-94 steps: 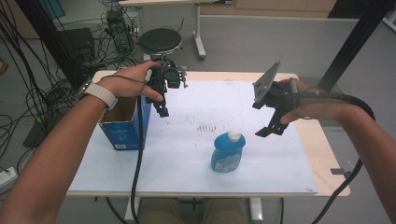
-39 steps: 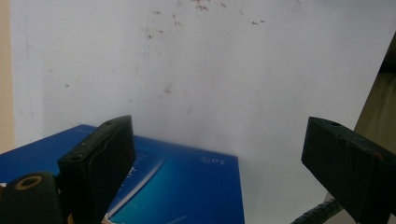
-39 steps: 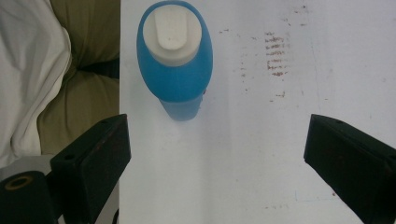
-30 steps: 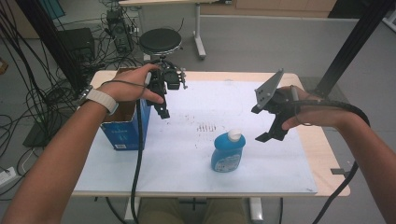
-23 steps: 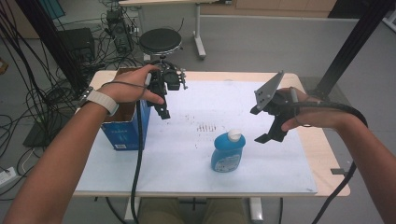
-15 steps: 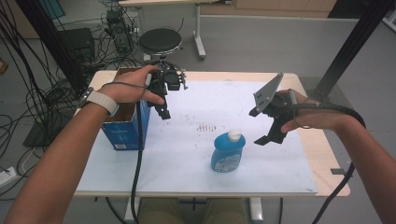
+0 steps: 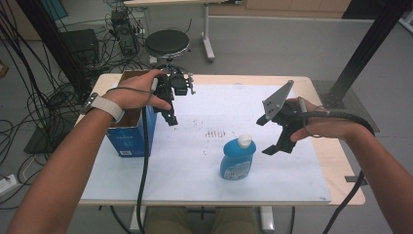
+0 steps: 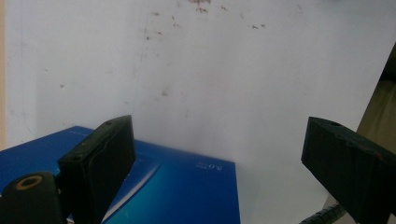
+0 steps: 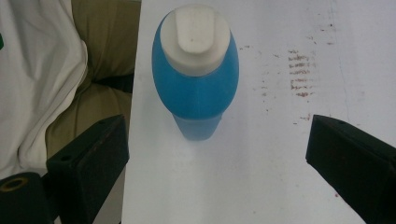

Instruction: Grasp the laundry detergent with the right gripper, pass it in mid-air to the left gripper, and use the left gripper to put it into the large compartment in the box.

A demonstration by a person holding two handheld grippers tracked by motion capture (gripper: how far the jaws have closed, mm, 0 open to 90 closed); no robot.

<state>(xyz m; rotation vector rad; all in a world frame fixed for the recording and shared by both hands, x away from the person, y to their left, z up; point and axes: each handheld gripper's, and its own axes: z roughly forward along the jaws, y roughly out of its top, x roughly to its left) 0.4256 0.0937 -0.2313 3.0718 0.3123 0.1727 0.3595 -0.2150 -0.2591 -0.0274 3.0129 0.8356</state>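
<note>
A blue bottle (image 7: 237,158) with a white cap stands upright on the white sheet, near the table's front. My right gripper (image 7: 267,136) hovers just right of it, open, with nothing between the jaws. In the right gripper view the bottle (image 9: 196,79) is seen from above, ahead of the wide-apart jaws of the right gripper (image 9: 217,135). My left gripper (image 7: 170,117) hangs open above the right edge of an open-topped blue box (image 7: 129,131) at the table's left. In the left gripper view, the blue box (image 8: 177,186) lies below the left gripper (image 8: 217,140).
A white sheet (image 7: 195,170) with small brown marks covers most of the wooden table (image 7: 341,165). A black stool (image 7: 167,43) and several cables stand on the floor beyond the far edge. A person's lap shows past the table's front edge (image 9: 107,46).
My right gripper has sunk a little and drifted toward the bottle, still open. The left gripper, the box and the bottle have stayed put.
</note>
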